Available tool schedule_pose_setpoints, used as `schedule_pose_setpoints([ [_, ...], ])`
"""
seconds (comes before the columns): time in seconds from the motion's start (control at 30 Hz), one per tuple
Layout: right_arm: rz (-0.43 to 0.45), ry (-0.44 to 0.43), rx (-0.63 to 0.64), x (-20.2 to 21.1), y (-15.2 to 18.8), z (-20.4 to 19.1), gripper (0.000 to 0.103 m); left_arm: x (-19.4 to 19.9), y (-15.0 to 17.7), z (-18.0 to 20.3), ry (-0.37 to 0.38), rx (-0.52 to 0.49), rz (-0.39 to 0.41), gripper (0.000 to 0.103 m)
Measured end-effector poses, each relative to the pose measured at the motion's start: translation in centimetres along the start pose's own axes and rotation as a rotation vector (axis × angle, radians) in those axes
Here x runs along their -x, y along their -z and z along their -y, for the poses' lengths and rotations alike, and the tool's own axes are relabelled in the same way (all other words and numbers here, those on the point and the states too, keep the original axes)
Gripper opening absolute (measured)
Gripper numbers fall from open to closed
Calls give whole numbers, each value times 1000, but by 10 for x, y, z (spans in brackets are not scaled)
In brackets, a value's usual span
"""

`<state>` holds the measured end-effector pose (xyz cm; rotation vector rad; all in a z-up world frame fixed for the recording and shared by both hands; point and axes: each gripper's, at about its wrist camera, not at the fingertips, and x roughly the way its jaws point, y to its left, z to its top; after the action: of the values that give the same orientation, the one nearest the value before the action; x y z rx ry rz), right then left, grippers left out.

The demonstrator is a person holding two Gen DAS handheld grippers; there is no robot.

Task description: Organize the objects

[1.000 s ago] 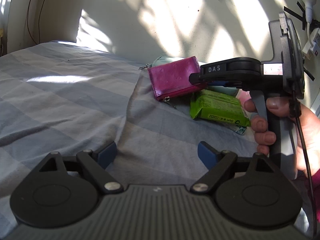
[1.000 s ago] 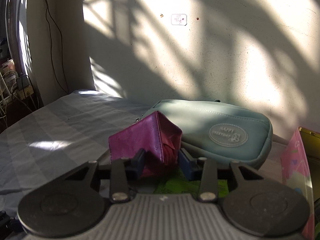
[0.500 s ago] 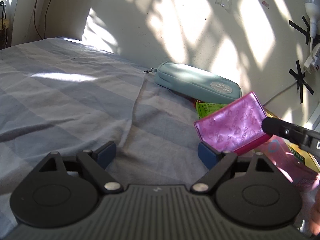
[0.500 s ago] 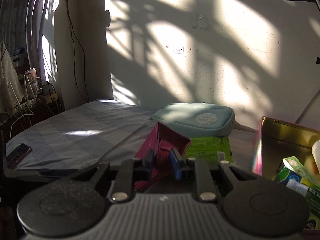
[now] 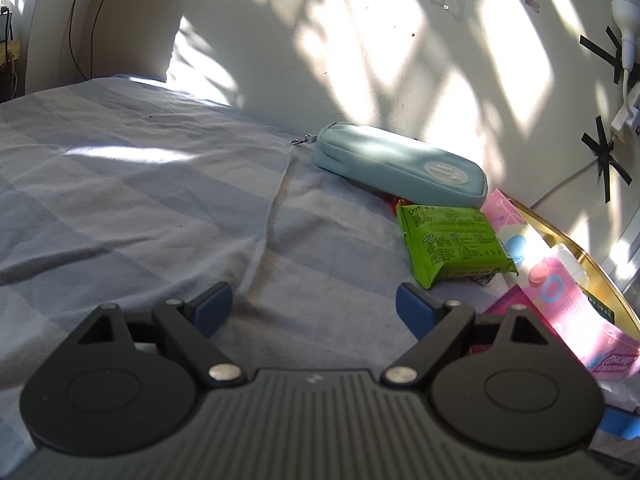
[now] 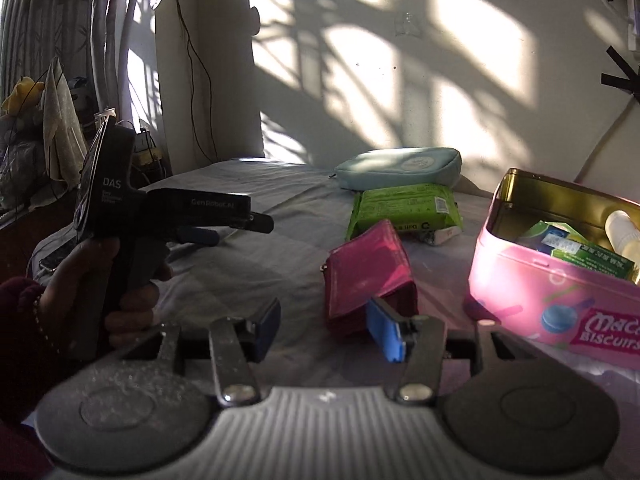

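Note:
The magenta wallet (image 6: 368, 276) lies on the grey-blue bedsheet (image 6: 256, 264), just ahead of my right gripper (image 6: 326, 330), which is open and empty; its right blue fingertip (image 6: 386, 332) is at the wallet's near edge. A pink biscuit tin (image 6: 552, 300) stands open to the right, holding green packets and a white bottle; it also shows in the left wrist view (image 5: 560, 296). A green wipes pack (image 5: 452, 244) and a teal pouch (image 5: 400, 168) lie near the wall. My left gripper (image 5: 314, 304) is open and empty above the sheet, and it also shows in the right wrist view (image 6: 224, 224).
The wall runs close behind the pouch and tin. A cable (image 5: 560, 188) and taped plugs (image 5: 608, 160) are on the wall at right. Clutter and cords (image 6: 48, 128) stand off the bed's left side. The bedsheet (image 5: 120, 200) stretches left.
My right gripper has opened and let go of the magenta wallet, which now lies on the sheet beside the tin. The right gripper has drawn back and to the right.

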<state>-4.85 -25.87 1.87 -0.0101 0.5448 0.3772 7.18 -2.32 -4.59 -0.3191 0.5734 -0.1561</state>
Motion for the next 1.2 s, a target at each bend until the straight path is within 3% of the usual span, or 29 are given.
schedule_pose_setpoints([
  [0.13, -18, 22, -60, -3, 10, 8, 59, 0, 0, 0, 0, -2, 0, 91],
  [0.2, -13, 36, -108, -4, 12, 15, 67, 1, 0, 0, 0, -4, -1, 91],
  [0.27, 17, 41, -156, -3, 14, 22, 90, 1, 0, -1, 0, -3, -1, 91],
  [0.3, 36, 44, -169, -2, 14, 23, 92, 1, 0, 0, 0, -3, -1, 91],
  [0.57, 51, 89, -138, -10, 13, 17, 93, 1, 1, 0, 1, -7, -3, 92],
  [0.97, 46, 163, 57, -21, 12, -11, 97, 1, 1, 1, -2, -5, -2, 93],
  [1.2, 38, 172, 90, -24, 14, -16, 98, 2, 1, 1, -3, -4, -1, 94],
])
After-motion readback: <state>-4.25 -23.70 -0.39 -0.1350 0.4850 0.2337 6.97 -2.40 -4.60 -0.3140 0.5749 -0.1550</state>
